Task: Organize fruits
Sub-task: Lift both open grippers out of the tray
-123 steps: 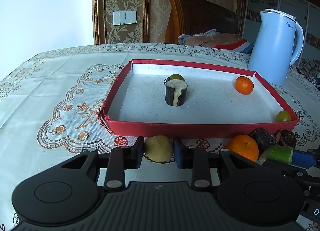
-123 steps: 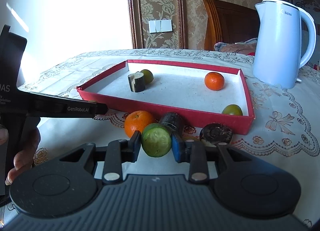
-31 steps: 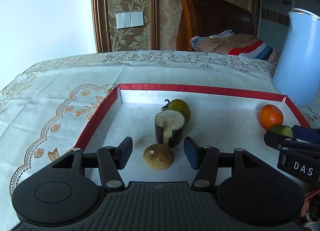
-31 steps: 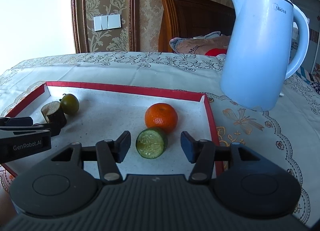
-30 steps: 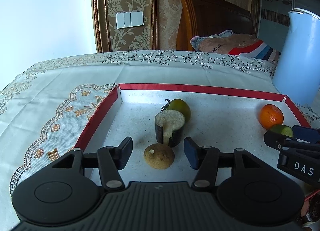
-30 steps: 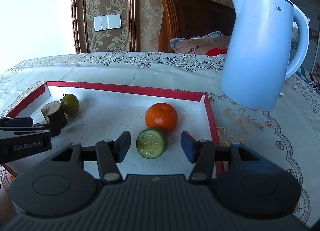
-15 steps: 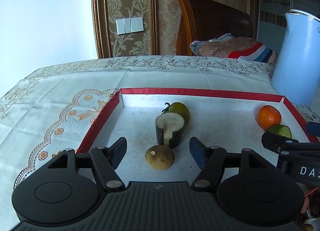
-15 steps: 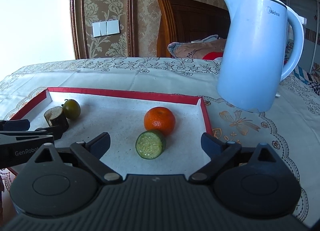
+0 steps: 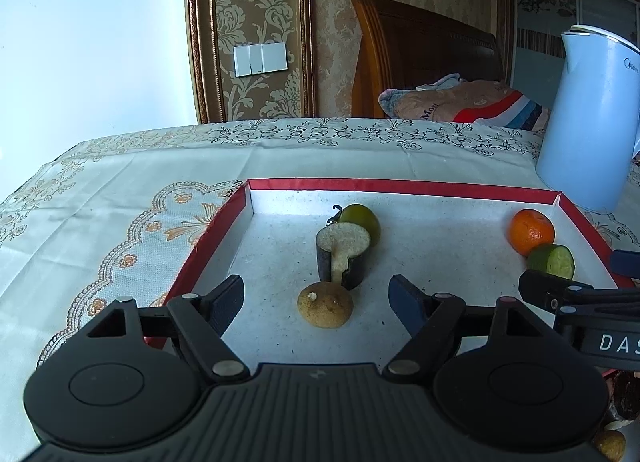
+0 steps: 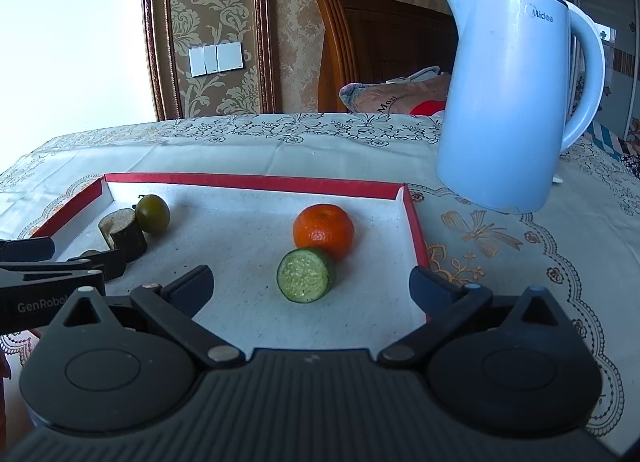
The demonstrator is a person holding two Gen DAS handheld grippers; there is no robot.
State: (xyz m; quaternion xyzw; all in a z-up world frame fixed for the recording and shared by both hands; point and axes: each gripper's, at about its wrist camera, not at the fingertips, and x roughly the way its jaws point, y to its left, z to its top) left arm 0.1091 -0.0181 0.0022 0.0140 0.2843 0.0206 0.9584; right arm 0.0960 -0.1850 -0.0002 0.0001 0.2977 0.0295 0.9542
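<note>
A red-rimmed white tray lies on the table. In the left wrist view it holds a tan round fruit, a dark cut piece with a pale face, a green fruit, an orange and a cut green piece. My left gripper is open around the tan fruit without touching it. In the right wrist view my right gripper is open, with the cut green piece between its fingers and the orange just behind. The tray rim shows there too.
A light blue kettle stands on the tablecloth right of the tray; it also shows in the left wrist view. Dark and tan pieces lie outside the tray at bottom right. A wooden headboard and pillow are behind the table.
Both grippers have opened wider and drawn back a little. The tan fruit and the cut green piece stay where they were put in the tray.
</note>
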